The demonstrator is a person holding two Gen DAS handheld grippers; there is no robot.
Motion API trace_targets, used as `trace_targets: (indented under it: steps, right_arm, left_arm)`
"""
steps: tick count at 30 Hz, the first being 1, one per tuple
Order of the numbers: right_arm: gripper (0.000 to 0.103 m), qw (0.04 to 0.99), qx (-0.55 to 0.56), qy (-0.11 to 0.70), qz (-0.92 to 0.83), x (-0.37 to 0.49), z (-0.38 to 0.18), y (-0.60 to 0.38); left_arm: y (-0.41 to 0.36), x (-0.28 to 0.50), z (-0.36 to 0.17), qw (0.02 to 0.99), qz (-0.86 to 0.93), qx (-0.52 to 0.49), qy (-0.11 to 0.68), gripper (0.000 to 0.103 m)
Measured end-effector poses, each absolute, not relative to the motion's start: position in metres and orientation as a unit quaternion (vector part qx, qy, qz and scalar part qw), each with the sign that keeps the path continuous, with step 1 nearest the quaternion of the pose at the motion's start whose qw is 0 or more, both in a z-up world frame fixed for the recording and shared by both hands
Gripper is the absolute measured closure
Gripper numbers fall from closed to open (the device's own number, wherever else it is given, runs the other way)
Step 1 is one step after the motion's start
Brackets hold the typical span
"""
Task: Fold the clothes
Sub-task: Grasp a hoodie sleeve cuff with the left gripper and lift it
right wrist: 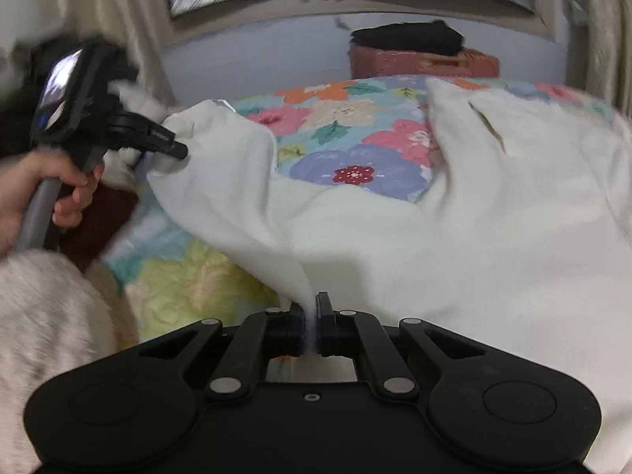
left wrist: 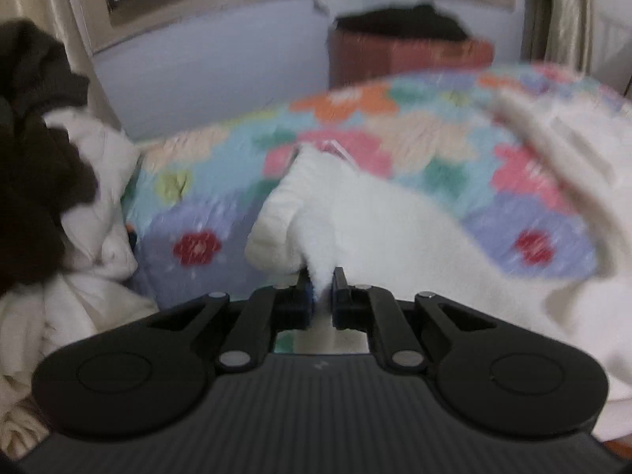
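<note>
A white garment (right wrist: 474, 205) lies spread over the floral bedspread (right wrist: 355, 146), lifted along its near edge. My right gripper (right wrist: 311, 316) is shut on a pinch of its near edge. My left gripper (left wrist: 322, 282) is shut on another part of the white garment (left wrist: 355, 213), near a bunched corner. In the right wrist view the left gripper (right wrist: 179, 150) shows at the left, held by a hand, gripping the garment's raised left corner. The cloth hangs stretched between the two grippers.
A heap of dark and white clothes (left wrist: 47, 181) lies at the left of the bed. A reddish box (right wrist: 422, 63) with dark folded cloth on top stands by the far wall under a window. Cream fabric (right wrist: 47, 316) lies at the near left.
</note>
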State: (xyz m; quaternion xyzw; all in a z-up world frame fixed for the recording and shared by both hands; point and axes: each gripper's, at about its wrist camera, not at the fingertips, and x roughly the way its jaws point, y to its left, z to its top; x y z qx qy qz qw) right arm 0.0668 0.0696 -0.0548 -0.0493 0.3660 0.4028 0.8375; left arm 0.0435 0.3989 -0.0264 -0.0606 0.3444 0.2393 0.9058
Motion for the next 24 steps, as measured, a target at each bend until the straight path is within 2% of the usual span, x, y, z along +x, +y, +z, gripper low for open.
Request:
trace_targets:
  steps: [5,7,13,18,22,24]
  right_arm:
    - [0.098,0.831,-0.015,0.383,0.402,0.075,-0.056,0.042]
    - [0.092,0.829,-0.004,0.386,0.404,0.073,-0.054,0.03]
    - [0.09,0.841,0.049,0.393,0.368,0.079,-0.034,-0.032]
    - [0.084,0.857,0.104,0.38,0.332,0.098,-0.008,-0.114]
    - [0.08,0.876,0.101,0.367,0.296,0.112,0.012,-0.169]
    - [0.073,0.881,0.091,0.359,0.294,0.12,0.015,-0.193]
  left_arm:
    - [0.345,0.046,0.029,0.939,0.194,-0.03,0.282,0.095]
    - [0.318,0.051,0.049,0.951,0.163,-0.029,0.263,0.095]
    - [0.231,0.079,0.09,0.967,0.055,-0.064,0.241,0.095]
    - [0.14,0.096,0.091,0.965,-0.035,-0.073,0.248,0.095]
    - [0.064,0.105,0.076,0.957,-0.088,-0.089,0.261,0.095]
    - [0.034,0.106,0.058,0.951,-0.1,-0.104,0.274,0.095]
